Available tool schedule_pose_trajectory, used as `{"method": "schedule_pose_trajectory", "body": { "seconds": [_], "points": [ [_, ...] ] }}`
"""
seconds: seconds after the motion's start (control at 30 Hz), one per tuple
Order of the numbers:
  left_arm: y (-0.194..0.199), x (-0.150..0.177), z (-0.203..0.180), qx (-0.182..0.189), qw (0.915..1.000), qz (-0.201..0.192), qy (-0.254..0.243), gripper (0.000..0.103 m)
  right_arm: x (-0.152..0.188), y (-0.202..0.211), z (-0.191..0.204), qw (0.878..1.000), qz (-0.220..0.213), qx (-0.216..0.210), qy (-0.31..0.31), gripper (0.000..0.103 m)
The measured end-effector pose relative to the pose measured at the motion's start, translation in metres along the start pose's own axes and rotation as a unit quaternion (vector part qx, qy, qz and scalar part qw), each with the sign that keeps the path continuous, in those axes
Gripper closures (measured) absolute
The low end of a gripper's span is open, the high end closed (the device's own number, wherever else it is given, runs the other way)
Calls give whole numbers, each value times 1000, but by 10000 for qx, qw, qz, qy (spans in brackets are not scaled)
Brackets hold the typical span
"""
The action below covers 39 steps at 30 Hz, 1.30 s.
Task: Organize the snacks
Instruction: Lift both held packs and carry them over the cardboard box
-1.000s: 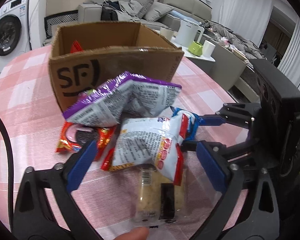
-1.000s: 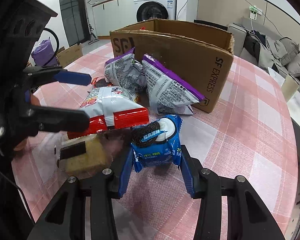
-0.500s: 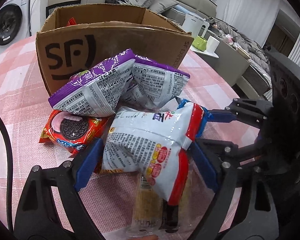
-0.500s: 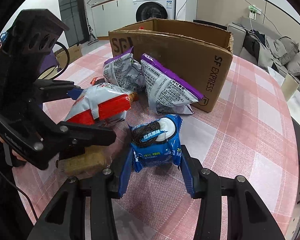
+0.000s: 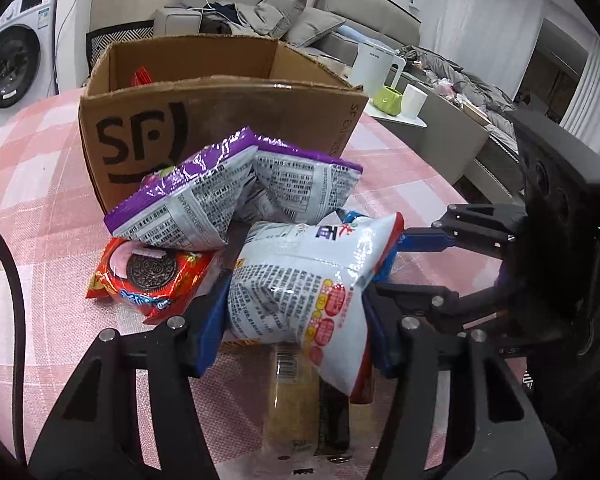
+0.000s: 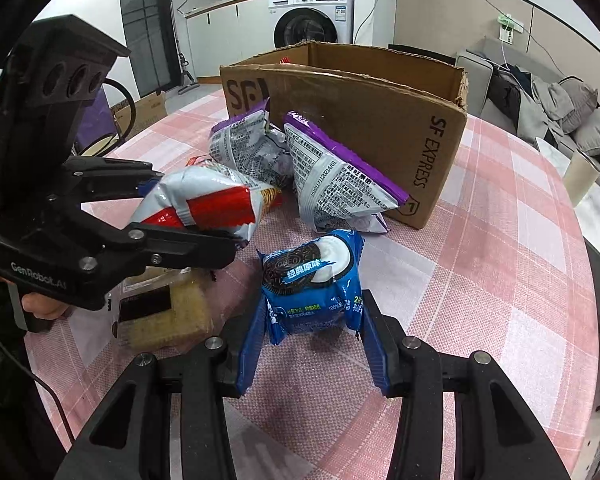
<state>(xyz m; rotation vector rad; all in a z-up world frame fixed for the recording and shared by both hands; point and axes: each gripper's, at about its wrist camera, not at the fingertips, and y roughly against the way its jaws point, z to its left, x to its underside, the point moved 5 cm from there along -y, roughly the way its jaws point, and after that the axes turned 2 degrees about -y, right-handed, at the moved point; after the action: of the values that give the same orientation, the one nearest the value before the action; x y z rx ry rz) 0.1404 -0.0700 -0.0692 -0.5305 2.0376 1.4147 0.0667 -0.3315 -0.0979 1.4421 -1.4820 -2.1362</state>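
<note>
My left claw is closing on the white and red snack bag, low centre of its frame, pads already pressing its sides. My right claw pinches the blue cookie pack at centre. Two purple bags lean on the cardboard box, upper centre, on the counter.

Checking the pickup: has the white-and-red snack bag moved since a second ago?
Yes. In the right wrist view the white-and-red snack bag has lifted off the wrapped cracker block, toward the cardboard box.
</note>
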Motion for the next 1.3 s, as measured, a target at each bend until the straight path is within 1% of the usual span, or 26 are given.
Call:
{"method": "schedule_pose_trajectory", "body": {
  "seconds": [0.23,0.43,0.53,0.57,0.73,0.77,0.83,0.87,0.97,1.03,1.1,1.17,1.23,1.3],
  "points": [
    [21,-4,0,-101,9997,-209,-47,47,-5,10,2,9999,-145,-85,20,57],
    [46,-13,1,-136,9989,-457,-46,47,-12,26,3,9989,-418,-199,3,58],
    [54,-15,3,-147,9986,-500,-41,47,-14,31,5,9986,-486,-212,50,64],
    [56,-15,3,-145,9987,-497,-39,47,-14,31,5,9986,-471,-245,64,70],
    [59,-15,3,-161,9988,-453,-39,47,-7,16,7,9996,-186,-119,158,70],
    [58,-14,2,-161,9989,-445,-47,47,-7,14,7,9997,-162,-81,172,69],
    [59,-12,3,-145,9989,-438,-50,47,-8,14,8,9996,-172,-99,183,60],
    [57,-9,4,-148,9989,-431,-51,47,-8,14,7,9997,-186,-76,166,51],
    [54,-9,3,-144,9991,-391,-50,47,-9,11,0,9998,-186,45,-18,43],
    [53,-10,3,-136,9992,-366,-44,47,-8,6,-3,9998,-155,-2,-147,39],
    [47,-13,2,-136,9993,-344,-39,47,-6,2,-4,9997,-132,-7,-190,31],
    [45,-14,3,-133,9994,-333,-29,47,-5,-5,-4,9996,-87,48,-265,28],
    [45,-14,3,-130,9994,-324,-27,47,-4,-9,-3,9995,-111,142,-267,29],
    [43,-15,3,-133,9994,-313,-23,47,-3,-12,-2,9995,-96,227,-196,43]
  ]
}}
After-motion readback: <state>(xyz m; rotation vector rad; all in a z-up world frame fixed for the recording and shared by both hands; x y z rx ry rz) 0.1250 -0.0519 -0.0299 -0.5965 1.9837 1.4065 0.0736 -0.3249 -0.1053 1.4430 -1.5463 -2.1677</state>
